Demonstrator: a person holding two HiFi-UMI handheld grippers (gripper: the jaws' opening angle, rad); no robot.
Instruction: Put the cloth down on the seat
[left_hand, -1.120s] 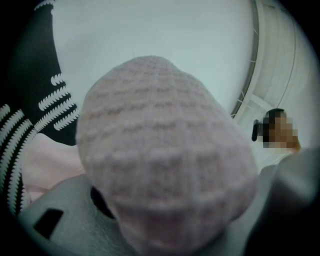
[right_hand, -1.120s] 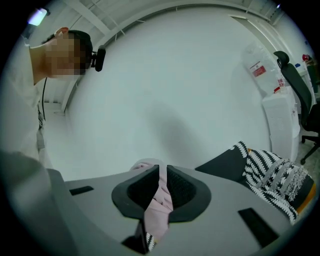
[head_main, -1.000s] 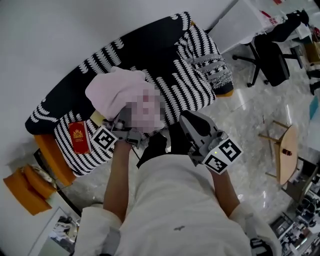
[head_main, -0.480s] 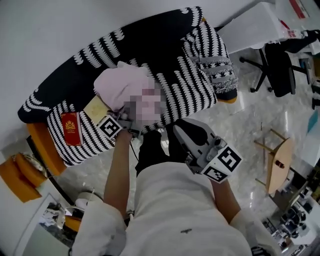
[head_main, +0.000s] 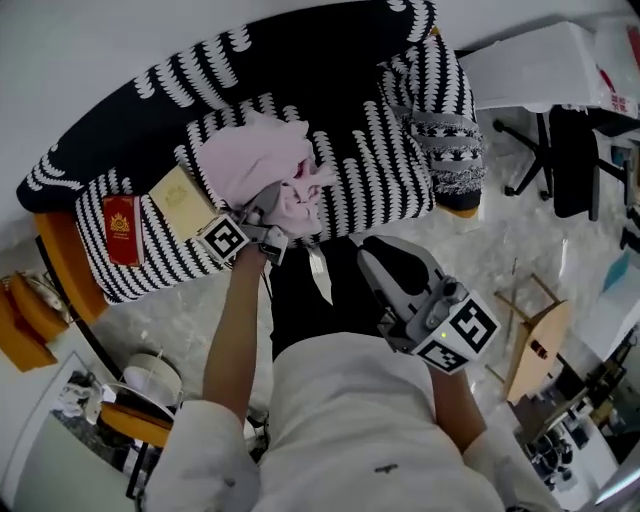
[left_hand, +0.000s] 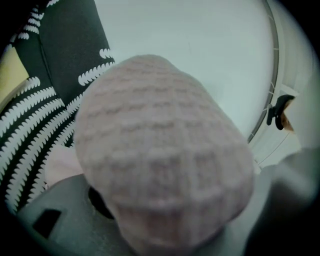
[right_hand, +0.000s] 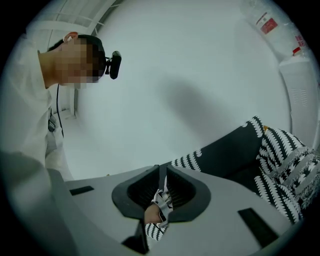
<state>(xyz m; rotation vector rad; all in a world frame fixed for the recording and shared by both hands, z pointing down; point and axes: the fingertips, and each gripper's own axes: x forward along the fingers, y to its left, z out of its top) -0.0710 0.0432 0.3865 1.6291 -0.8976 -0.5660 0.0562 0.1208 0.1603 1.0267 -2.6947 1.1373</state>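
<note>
Cloth (head_main: 262, 165), bunched pink in my left claw's (head_main: 270, 212) grip, rests on the sofa seat (head_main: 385, 180), so I should let the jaws go wide and pull straight back without snagging it, while my right claw (head_main: 378, 252), closed and empty, hangs clear.

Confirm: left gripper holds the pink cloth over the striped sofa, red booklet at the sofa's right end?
No. The red booklet lies at the left end of the sofa, as the head view shows. The left gripper does hold the pink cloth over the striped sofa.
</note>
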